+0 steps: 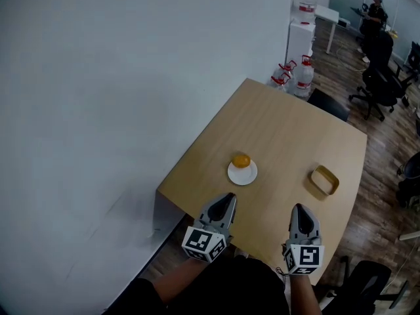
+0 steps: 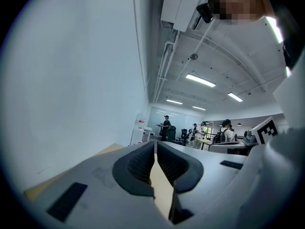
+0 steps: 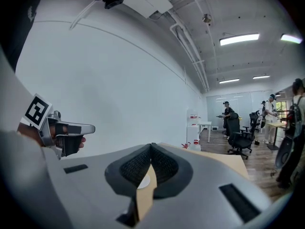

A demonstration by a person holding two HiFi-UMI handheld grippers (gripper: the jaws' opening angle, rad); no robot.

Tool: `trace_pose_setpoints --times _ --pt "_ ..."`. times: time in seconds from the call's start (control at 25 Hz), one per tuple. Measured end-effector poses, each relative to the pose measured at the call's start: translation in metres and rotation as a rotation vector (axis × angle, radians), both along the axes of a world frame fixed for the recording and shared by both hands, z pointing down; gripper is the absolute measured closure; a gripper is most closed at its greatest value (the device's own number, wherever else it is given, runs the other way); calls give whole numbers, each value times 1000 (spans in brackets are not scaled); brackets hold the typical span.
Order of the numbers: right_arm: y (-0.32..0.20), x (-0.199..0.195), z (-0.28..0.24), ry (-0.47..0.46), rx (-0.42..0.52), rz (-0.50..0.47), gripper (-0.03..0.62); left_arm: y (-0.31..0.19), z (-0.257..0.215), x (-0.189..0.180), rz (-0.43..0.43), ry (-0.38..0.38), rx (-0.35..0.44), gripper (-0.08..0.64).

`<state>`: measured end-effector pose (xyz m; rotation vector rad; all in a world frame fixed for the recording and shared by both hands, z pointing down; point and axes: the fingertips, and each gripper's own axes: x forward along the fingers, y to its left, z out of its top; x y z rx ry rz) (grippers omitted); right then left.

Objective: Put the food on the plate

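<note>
Ref pt: plate [image 1: 242,174], white, round, on wooden bench [image 1: 282,130], nearer the wall-side edge than mid-bench.

On plate, twd its far rim: food [image 1: 241,160], round, orange, touching plate, not held by either tool.

Right of plate, well apart, same bench: shallow yellow-brown tray [image 1: 324,180].

Near side of plate, close but not touching, over bench's near edge: left tool [image 1: 227,199], tip aimed twd plate, marker cube at rear. Closed. In left gripper view, pads [image 2: 140,163] pressed together at tips, nothing btwn them, only bench top seen thru the gap lower down.

Near side of plate & off to its right, farther from it than left tool: right tool [image 1: 300,209], also over near edge. Closed too. In right gripper view, pads [image 3: 164,163] together at tips, nothing gripped, sliver of white plate [image 3: 143,181] seen thru gap below tips.

Beyond plate, past bench's far corner, on floor: water bottles [image 1: 295,76] w/ red caps, beside white cabinet [image 1: 300,39].

Left of plate: plain white wall [image 1: 98,77] along bench edge.

Far beyond plate, to right: office chairs [image 1: 377,77] & a person [image 1: 376,6], too small for detail.
</note>
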<state>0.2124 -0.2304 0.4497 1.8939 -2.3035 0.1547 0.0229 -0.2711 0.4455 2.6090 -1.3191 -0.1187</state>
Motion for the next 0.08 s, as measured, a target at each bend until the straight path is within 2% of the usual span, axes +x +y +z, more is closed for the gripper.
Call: trace_pose_setpoints --times 0.08 --pt "-3 -3 0 0 2 -8 532 -2 2 -1 -2 -6 -4 532"
